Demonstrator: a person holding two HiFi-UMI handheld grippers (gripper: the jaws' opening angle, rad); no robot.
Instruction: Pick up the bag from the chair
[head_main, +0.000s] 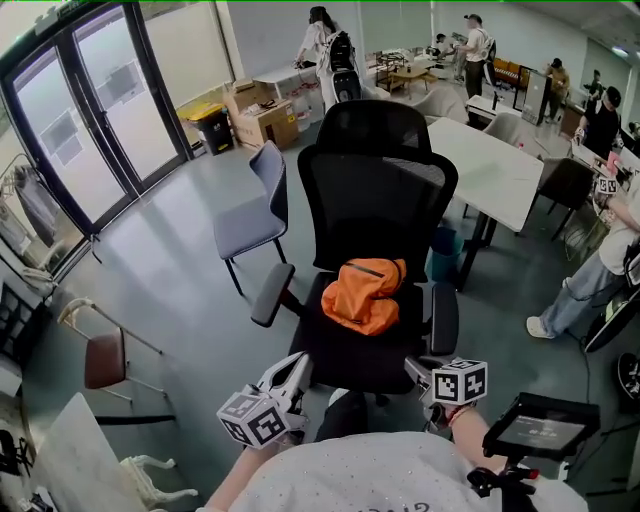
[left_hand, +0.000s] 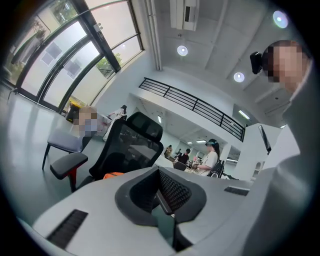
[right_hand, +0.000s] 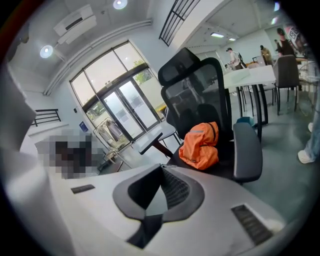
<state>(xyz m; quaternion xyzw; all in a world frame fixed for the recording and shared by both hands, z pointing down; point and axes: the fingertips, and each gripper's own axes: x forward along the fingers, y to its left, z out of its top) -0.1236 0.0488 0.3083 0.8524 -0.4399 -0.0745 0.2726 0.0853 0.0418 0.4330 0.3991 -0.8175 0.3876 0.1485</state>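
**Bag ahead of both tongs, toward the rear of the chair seat; not yet reached**

Bag (head_main: 364, 295): orange, crumpled, lying on the black chair (head_main: 376, 205); it sits at the rear middle of the seat (head_main: 350, 352), against the foot of the backrest (head_main: 400, 190), with bare seat in front of it; nothing is touching it.

Long axis: weakly marked, since the bag is a soft heap; it looks slightly wider across the seat than along it.

Left tongs (head_main: 298, 362): at the chair's front left corner; jaws together, nothing between them; from its own view only a sliver of orange (left_hand: 114, 174) shows over the gripper body.

Right tongs (head_main: 412, 366): at the chair's front right corner; jaws also closed and empty; its own view has the whole bag (right_hand: 200, 145) ahead and a little to the right.

Judgement: the bag lies beyond both tongs, toward the backrest, and inward from each; the right tongs looks a little nearer and has the clearer line to it; either pair must open before going in over the front of the seat; the grasp has not begun.
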